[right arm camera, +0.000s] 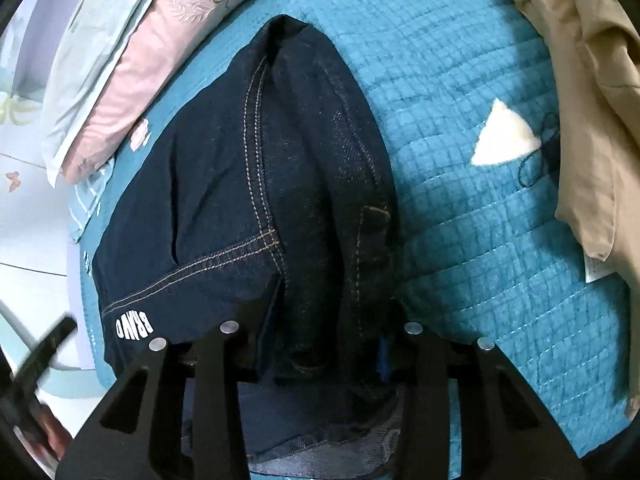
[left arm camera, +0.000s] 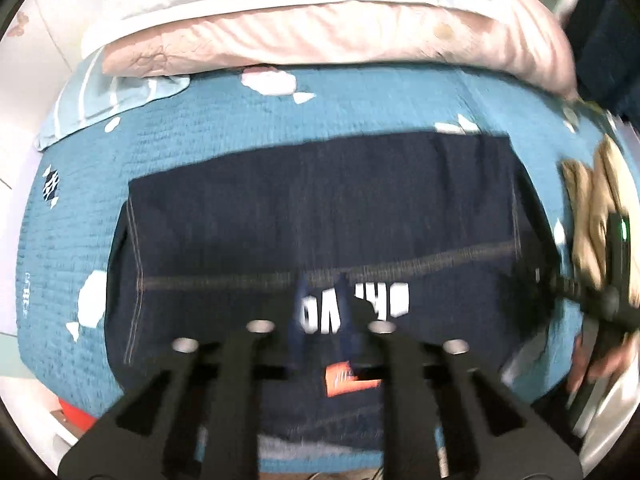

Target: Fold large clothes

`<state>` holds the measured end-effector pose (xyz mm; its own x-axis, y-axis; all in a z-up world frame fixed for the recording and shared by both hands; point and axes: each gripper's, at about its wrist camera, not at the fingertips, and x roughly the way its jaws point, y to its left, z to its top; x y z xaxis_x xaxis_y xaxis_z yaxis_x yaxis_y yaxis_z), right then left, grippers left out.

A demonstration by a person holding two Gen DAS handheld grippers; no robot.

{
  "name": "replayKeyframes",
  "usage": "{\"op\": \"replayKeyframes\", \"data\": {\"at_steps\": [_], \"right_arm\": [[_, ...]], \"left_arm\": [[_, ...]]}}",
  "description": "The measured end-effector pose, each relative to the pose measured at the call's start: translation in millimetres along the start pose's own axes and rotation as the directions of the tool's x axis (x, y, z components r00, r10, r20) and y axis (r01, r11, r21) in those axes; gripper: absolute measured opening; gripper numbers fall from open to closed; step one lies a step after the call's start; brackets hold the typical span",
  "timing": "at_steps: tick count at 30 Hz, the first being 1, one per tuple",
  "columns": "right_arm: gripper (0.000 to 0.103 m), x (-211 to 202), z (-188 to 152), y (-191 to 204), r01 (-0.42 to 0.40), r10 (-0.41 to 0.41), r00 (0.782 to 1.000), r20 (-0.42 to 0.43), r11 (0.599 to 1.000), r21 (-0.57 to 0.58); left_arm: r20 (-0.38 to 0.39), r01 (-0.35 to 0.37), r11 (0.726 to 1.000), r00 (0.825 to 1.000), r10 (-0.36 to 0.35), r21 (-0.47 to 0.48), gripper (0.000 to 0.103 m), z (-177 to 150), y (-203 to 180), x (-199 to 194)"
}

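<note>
Jeans lie folded on our bed, long axis running away from our right gripper, whose fingers pinch the near waistband. Our left gripper hovers above, spread narrow, empty.

The folded jeans lie on the quilt. Behind them the pillows sit stacked at the quilt's far edge. A crumpled garment lies to their right.
</note>
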<state>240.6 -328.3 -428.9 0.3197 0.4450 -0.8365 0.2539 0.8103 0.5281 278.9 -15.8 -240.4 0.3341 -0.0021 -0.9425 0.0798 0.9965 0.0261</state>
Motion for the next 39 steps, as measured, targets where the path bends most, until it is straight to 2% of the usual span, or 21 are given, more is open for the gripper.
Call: {"op": "replayKeyframes", "data": {"at_steps": [4, 8, 15, 18, 19, 20, 21, 22, 23, 25, 28, 30, 34, 36, 39], "right_arm": [[0.036, 0.4, -0.3, -1.2, -0.017, 0.017, 1.0, -0.001, 1.0, 0.001], [0.037, -2.7, 0.0, -8.7, -0.029, 0.029, 1.0, -0.006, 1.0, 0.003], [0.037, -2.2, 2.4, -8.7, -0.034, 0.034, 0.999, -0.021, 0.999, 0.001], [0.037, -1.6, 3.1, -8.5, -0.032, 0.032, 0.999, -0.024, 0.999, -0.002], [0.037, -1.3, 3.5, -8.6, -0.032, 0.032, 0.999, -0.026, 0.999, -0.004], [0.037, -1.1, 3.5, -8.6, -0.032, 0.032, 0.999, -0.027, 0.999, -0.005], [0.037, -0.8, 3.8, -8.9, -0.035, 0.035, 0.999, -0.027, 0.999, -0.003], [0.037, -0.3, 4.1, -9.1, -0.039, 0.039, 0.999, -0.027, 0.999, 0.001], [0.038, 0.6, 4.5, -9.4, -0.04, 0.04, 0.999, -0.029, 0.999, 0.005], [0.038, 1.4, 4.7, -8.3, -0.04, 0.04, 0.999, -0.032, 0.999, 0.003], [0.038, 1.7, 4.7, -8.7, -0.041, 0.041, 0.998, -0.037, 0.999, 0.0], [0.038, 1.4, 5.7, -7.6, -0.035, 0.035, 0.998, -0.044, 0.999, -0.004], [0.038, 2.1, 6.1, -3.9, -0.023, 0.022, 0.999, -0.046, 1.0, -0.011], [0.038, 3.0, 6.1, -1.4, -0.02, 0.02, 0.999, -0.046, 1.0, -0.014], [0.038, 4.1, 5.7, -0.9, -0.026, 0.025, 0.999, -0.041, 1.0, -0.009]], "left_arm": [[-0.007, 0.051, 0.996, 0.999, -0.052, -0.075, 0.002, 43.2, 11.0, 10.6], [-0.008, 0.05, 0.994, 0.999, -0.051, -0.097, 0.001, 82.0, 14.1, 22.4], [-0.106, 0.083, 0.985, 0.989, -0.1, -0.153, 0.001, 128.2, 13.0, 74.3], [-0.149, 0.042, 0.987, 0.987, -0.066, -0.158, 0.001, 137.6, 14.9, 102.7], [-0.184, 0.026, 0.988, 0.981, -0.055, -0.154, 0.001, 140.6, 16.8, 122.4], [-0.224, 0.025, 0.988, 0.973, -0.059, -0.153, 0.001, 139.8, 19.2, 137.5], [-0.284, 0.021, 0.987, 0.957, -0.067, -0.16, 0.0, 137.2, 22.2, 158.8], [-0.304, 0.035, 0.982, 0.948, -0.091, -0.185, 0.001, 132.5, 26.9, 178.0], [-0.247, 0.044, 0.982, 0.965, -0.09, -0.186, 0.001, 132.0, 29.7, 180.5], [-0.249, 0.025, 0.987, 0.966, -0.064, -0.158, 0.001, 133.1, 27.1, 184.2], [-0.273, -0.034, 0.997, 0.962, 0.013, -0.074, 0.001, 135.8, 14.6, 179.4], [-0.314, -0.055, 0.997, 0.949, 0.034, -0.061, 0.001, 139.4, 11.8, 168.0], [-0.362, 0.011, 0.997, 0.931, -0.039, -0.08, 0.0, 142.3, 14.5, 134.0], [-0.396, 0.005, 0.996, 0.917, -0.041, -0.091, 0.0, 142.1, 19.8, 124.2], [-0.493, 0.052, 0.986, 0.861, -0.126, -0.161, 0.0, 130.7, 30.9, 144.4]]}}
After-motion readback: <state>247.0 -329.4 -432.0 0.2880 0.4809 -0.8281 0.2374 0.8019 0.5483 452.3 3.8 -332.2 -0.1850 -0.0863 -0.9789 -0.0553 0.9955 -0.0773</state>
